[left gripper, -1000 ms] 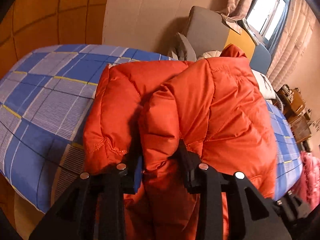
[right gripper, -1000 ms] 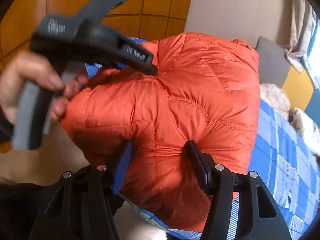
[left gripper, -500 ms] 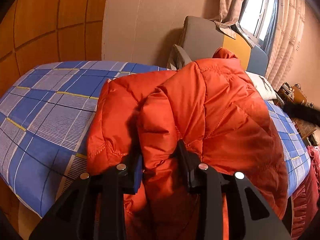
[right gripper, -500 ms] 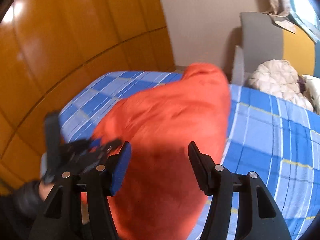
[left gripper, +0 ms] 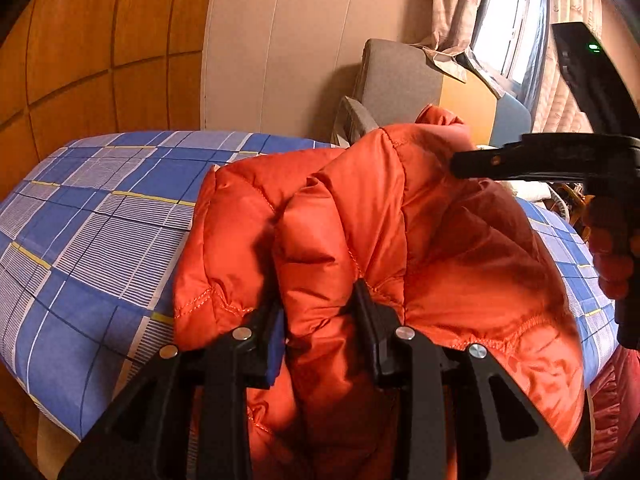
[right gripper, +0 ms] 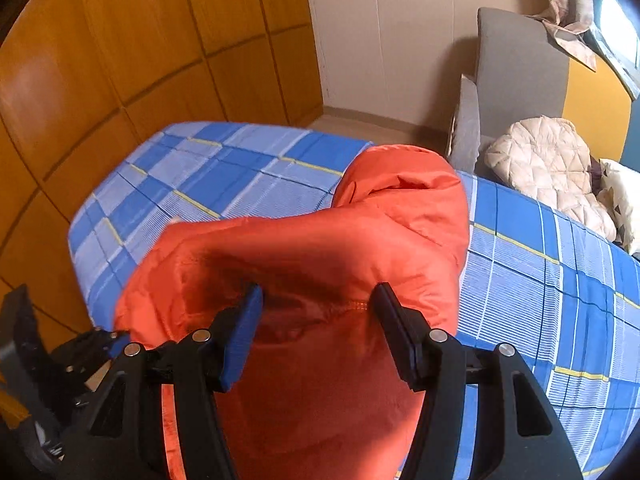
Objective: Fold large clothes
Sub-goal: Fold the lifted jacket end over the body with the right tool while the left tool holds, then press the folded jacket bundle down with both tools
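Observation:
An orange puffer jacket [left gripper: 460, 260] lies bunched on a bed with a blue checked sheet [left gripper: 100, 240]. My left gripper [left gripper: 318, 300] is shut on a thick fold at the jacket's near edge, padding bulging between its pads. My right gripper [right gripper: 318, 292] stands open just above the jacket [right gripper: 320, 248], which spreads under its wide jaws; the fingers cast shadows on the cloth. In the left wrist view the right gripper [left gripper: 460, 166] reaches in from the right over the jacket's top, held by a hand [left gripper: 612, 260]. The left gripper [right gripper: 112, 340] shows at the jacket's lower left edge.
Wooden wardrobe panels [left gripper: 80, 40] stand to the left behind the bed. A grey upholstered chair [left gripper: 400, 80] sits past the bed's far end, and a window with curtains [left gripper: 504, 28] is behind it. A cream quilted garment [right gripper: 548, 160] lies at the far right. The blue sheet [right gripper: 540, 300] stretches right.
My right gripper has swung from the jacket's side to above its top and now shows in the left wrist view. The left gripper has kept its hold and stayed in place.

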`<action>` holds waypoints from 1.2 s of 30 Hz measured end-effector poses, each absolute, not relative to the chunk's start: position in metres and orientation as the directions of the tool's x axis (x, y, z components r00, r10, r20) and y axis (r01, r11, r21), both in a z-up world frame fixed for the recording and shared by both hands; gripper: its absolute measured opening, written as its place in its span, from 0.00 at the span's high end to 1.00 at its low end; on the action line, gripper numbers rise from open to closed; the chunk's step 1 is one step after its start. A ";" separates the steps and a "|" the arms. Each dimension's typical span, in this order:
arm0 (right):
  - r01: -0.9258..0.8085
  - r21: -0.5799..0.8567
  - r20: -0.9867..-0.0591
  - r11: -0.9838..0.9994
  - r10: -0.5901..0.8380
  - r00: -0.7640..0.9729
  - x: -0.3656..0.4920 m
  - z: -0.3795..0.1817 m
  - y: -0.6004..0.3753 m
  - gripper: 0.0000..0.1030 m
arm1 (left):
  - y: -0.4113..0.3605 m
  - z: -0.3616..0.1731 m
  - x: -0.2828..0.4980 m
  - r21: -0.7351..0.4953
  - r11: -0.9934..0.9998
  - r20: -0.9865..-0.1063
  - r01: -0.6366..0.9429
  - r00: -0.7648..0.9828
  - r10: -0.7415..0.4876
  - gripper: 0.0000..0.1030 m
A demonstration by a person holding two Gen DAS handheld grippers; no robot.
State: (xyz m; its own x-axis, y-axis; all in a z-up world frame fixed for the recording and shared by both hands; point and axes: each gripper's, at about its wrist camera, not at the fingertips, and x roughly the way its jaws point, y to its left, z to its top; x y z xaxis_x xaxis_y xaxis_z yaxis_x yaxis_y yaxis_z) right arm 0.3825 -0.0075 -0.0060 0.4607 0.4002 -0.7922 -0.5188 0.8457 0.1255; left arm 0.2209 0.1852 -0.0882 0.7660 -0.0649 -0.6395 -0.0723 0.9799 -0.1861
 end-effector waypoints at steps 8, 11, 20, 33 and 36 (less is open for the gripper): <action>-0.508 0.091 -0.820 0.857 0.354 0.450 0.390 -0.034 0.008 0.40 | 0.185 -0.096 0.222 -0.193 0.978 -0.637 -0.081 0.768 -0.062 0.74; -0.515 0.098 -0.807 0.852 0.371 0.459 0.386 -0.032 0.008 0.34 | 0.186 -0.098 0.221 -0.200 0.976 -0.636 -0.083 0.769 -0.065 0.74; -0.488 0.316 -0.694 0.814 0.549 0.467 0.374 -0.008 -0.042 0.07 | 0.185 -0.096 0.214 -0.204 0.973 -0.618 -0.109 0.785 -0.042 0.72; -0.294 0.716 -0.573 0.633 0.773 0.270 0.366 -0.093 -0.145 0.03 | 0.189 -0.094 0.202 -0.160 0.964 -0.634 -0.214 0.771 0.066 0.46; -0.279 0.790 -0.505 0.546 0.837 0.210 0.361 -0.110 -0.149 0.03 | 0.190 -0.096 0.203 -0.161 0.963 -0.638 -0.215 0.768 0.065 0.45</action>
